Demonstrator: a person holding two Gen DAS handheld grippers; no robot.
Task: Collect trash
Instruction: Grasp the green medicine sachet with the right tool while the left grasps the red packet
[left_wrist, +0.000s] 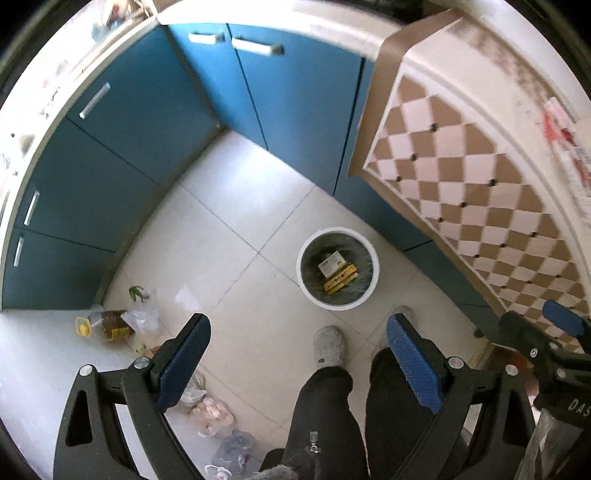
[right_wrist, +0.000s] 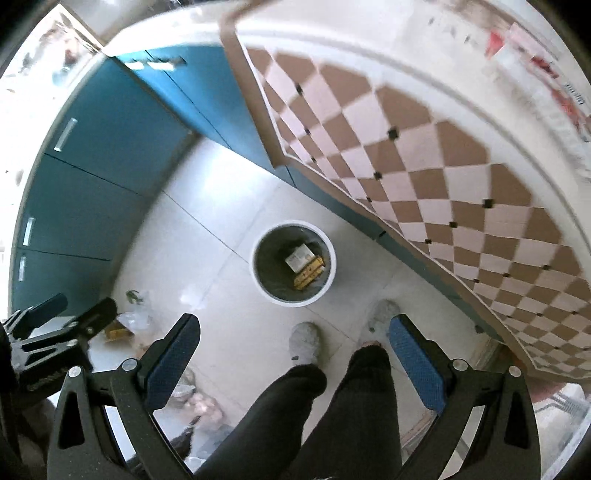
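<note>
While both tongs hang high over the floor, the left gripper (left_wrist: 297, 363) and right gripper (right_wrist: 291, 363) are spread wide with nothing between the blue pads. Straight below, the round white trash bin (left_wrist: 371, 258) stands on pale tiles beside the teal cabinets (left_wrist: 122, 147), with a yellow carton (left_wrist: 340, 280) and white box (left_wrist: 332, 263) inside.

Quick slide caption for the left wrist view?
Open left gripper above white bin holding boxes; oil bottle on floor.
</note>
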